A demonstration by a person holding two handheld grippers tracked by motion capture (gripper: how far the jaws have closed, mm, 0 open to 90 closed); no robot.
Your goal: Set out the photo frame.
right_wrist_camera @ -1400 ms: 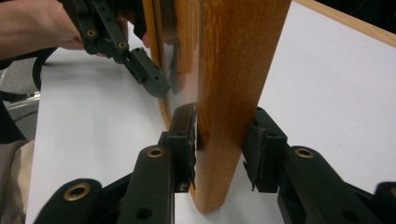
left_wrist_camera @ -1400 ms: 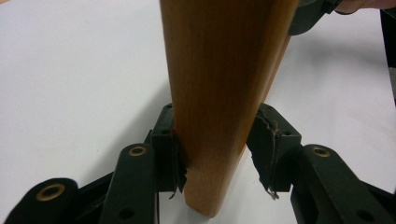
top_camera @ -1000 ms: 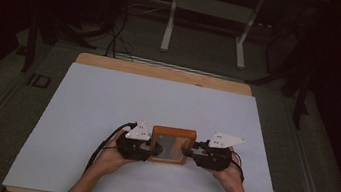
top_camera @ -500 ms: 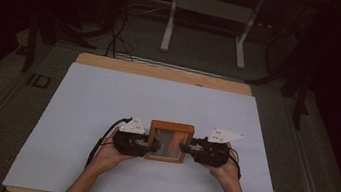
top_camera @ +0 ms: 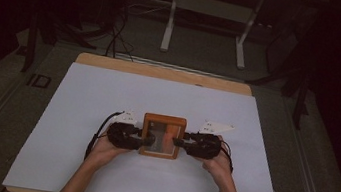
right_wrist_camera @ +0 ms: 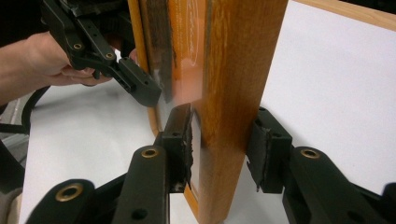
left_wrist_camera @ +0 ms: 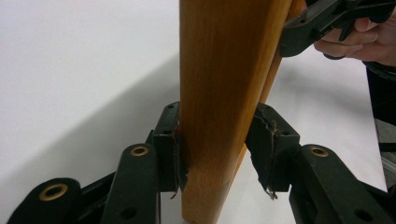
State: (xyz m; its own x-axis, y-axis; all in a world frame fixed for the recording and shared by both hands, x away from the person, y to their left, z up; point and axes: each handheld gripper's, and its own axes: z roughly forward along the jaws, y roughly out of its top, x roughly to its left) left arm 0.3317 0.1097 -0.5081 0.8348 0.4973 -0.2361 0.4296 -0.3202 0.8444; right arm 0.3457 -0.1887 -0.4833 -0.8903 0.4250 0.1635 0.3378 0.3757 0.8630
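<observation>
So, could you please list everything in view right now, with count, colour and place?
wooden frame: one, orange-brown with a glassy panel, near the middle of the table, between the two grippers
table: one, white top with a wooden edge
metal stand: one, pale grey, on the floor beyond the table
cables: several, black, on the floor at the far left
left gripper: one, black, at the frame's left side; one pad touches the wood, the other stands clear; jaws have just been opening
right gripper: one, black, at the frame's right side; a gap shows at one pad
</observation>
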